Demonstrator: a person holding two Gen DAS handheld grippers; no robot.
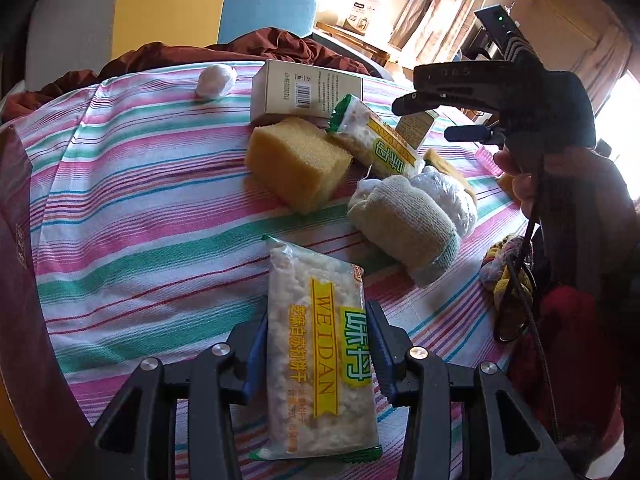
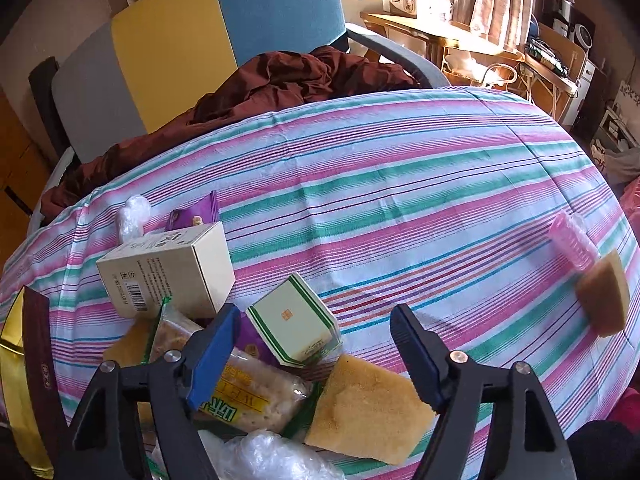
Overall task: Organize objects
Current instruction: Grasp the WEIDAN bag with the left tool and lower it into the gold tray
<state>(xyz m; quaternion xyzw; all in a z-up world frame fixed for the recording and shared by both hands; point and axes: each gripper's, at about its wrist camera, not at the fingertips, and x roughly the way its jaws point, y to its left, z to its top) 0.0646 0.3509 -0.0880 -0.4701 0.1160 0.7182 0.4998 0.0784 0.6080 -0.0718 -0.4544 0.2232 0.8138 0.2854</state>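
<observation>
Pink roller (image 2: 570,240) shows only past the right tool (image 2: 316,346)

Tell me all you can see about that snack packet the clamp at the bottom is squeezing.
The cracker packet is a clear plastic wrapper with green crimped ends, showing pale crumbly crackers inside. A yellow band down its front reads WEIDAN, beside a green-and-yellow label with Chinese characters. It looks sealed and whole. It points lengthwise away from the camera, over the striped cloth. The left gripper holds it, one blue pad pressing each long side.
</observation>
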